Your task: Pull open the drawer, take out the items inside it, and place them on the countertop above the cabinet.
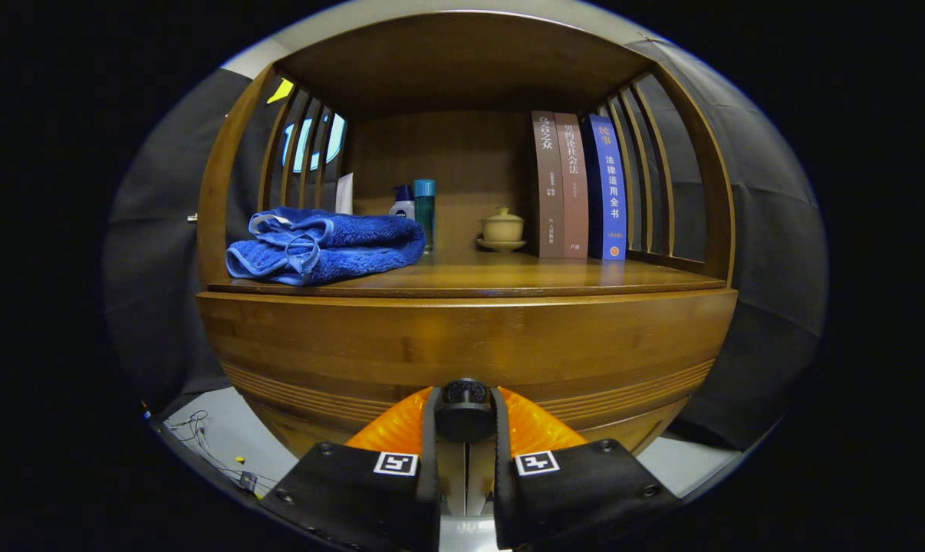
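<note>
Jaws clamped on drawer knob [465, 412]; drawer front [462, 345] closed. Opening step in hand: straight rearward pull required, grip kept.

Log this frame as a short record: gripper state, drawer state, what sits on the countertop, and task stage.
gripper: gripper shut on the drawer knob, both fingers pressing it
drawer: drawer front looks closed, flush with the cabinet
countertop: folded blue towel near the front; teal bottle, white bottle, lidded cup on saucer, three upright books further back
task stage: knob gripped, pull not yet visible; drawer contents hidden
</note>
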Demonstrator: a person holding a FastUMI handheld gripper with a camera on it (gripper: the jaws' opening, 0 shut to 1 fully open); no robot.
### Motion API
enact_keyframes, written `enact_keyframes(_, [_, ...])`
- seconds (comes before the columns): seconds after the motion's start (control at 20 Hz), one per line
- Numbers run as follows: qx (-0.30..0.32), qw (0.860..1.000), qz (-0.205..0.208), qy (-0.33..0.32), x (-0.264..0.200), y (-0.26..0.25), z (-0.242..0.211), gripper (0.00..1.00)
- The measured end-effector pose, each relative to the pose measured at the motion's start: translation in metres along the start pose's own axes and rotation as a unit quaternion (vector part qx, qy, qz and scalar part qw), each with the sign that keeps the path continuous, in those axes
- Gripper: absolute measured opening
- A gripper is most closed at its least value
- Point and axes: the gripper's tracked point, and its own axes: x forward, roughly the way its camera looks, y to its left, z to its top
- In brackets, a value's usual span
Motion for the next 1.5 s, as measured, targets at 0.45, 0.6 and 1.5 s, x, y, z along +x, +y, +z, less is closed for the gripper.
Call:
enact_keyframes(0.45, [0.028, 1.000, 0.011, 0.009, -0.085, -0.004, -0.014, 0.31])
enact_keyframes(0.6, [0.023, 1.000, 0.017, 0.010, -0.108, -0.005, -0.018, 0.31])
enact_keyframes(1.5, [-0.013, 0.999, 0.032, 0.010, -0.156, -0.007, -0.006, 0.97])
